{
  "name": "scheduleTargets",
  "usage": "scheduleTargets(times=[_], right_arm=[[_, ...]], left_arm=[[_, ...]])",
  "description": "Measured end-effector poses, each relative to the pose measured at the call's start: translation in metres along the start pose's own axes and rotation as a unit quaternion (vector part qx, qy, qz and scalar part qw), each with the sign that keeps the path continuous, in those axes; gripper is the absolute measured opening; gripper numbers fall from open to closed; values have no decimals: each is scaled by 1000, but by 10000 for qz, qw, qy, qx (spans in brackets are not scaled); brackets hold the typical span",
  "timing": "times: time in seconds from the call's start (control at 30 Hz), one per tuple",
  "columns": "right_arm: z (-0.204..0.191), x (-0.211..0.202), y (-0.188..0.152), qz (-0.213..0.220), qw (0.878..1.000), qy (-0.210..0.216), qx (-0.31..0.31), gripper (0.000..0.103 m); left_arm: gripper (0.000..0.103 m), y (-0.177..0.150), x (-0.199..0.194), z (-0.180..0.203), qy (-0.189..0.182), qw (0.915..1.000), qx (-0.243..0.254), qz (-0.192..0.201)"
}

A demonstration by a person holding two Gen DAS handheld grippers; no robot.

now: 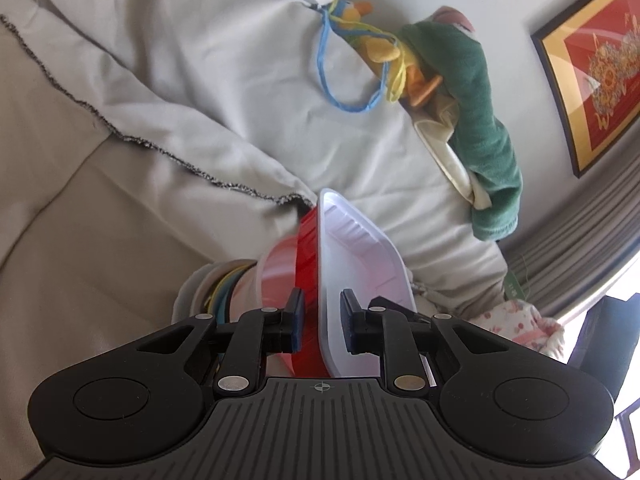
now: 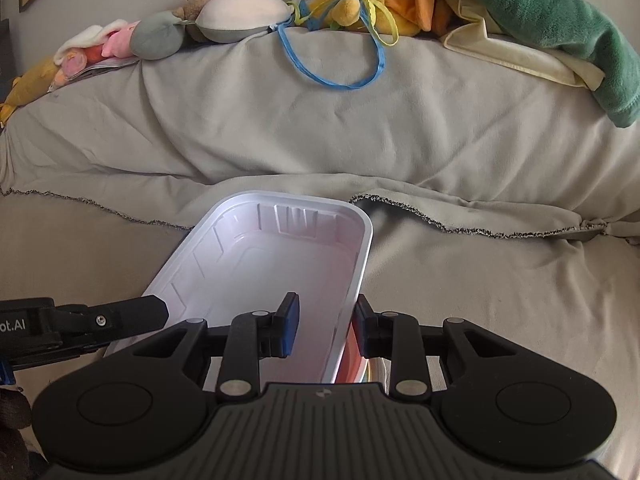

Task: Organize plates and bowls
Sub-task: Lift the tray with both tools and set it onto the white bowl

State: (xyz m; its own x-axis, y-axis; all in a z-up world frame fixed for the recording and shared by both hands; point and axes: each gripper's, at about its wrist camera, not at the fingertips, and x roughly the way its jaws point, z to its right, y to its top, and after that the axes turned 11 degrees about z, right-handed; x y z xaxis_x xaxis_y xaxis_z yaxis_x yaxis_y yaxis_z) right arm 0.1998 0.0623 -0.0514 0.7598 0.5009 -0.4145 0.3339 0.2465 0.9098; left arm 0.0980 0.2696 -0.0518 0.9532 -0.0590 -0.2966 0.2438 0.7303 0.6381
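Straddling opposite walls of a red-and-white tray (image 2: 280, 256) above the sofa (image 2: 500, 300), the left claw (image 1: 320, 320) and right claw (image 2: 326, 328) stand slightly open; the thin rim could slip, dropping it.

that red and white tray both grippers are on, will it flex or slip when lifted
The tray looks like thin moulded plastic with ribbed walls, so it is probably light and may flex at the rim. Its glossy surface could slip, though the left gripper and right gripper each straddle a wall, which should steady it.
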Motion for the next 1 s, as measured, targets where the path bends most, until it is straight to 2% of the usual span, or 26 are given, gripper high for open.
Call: scheduleTargets(times=[0.3,0.6,0.7,0.8,0.83,0.87,0.93,1.0], right_arm=[[-3,-2,-2,8,10000,44,-72,29],[7,-18,-6,128,9999,65,83,29],[13,-28,-8,190,9997,48,159,29],[19,-42,-12,212,9992,146,314,30],[21,-48,-14,205,9988,210,382,37],[23,-56,-17,200,9983,294,453,48],[26,-73,-25,224,9973,418,559,64],[26,-90,-37,194,9969,508,575,66]], left_arm=[[22,1,-1,-3,65,10000,-27,8],[22,4,-21,1,73,9995,1,295],[22,1,-32,9,234,9990,176,339],[22,-7,-46,29,449,9960,661,390],[22,-11,-51,38,516,9938,884,424],[22,-16,-57,47,565,9912,1101,462],[22,-30,-69,62,636,9860,1462,494],[22,-47,-80,75,752,9803,1764,472]])
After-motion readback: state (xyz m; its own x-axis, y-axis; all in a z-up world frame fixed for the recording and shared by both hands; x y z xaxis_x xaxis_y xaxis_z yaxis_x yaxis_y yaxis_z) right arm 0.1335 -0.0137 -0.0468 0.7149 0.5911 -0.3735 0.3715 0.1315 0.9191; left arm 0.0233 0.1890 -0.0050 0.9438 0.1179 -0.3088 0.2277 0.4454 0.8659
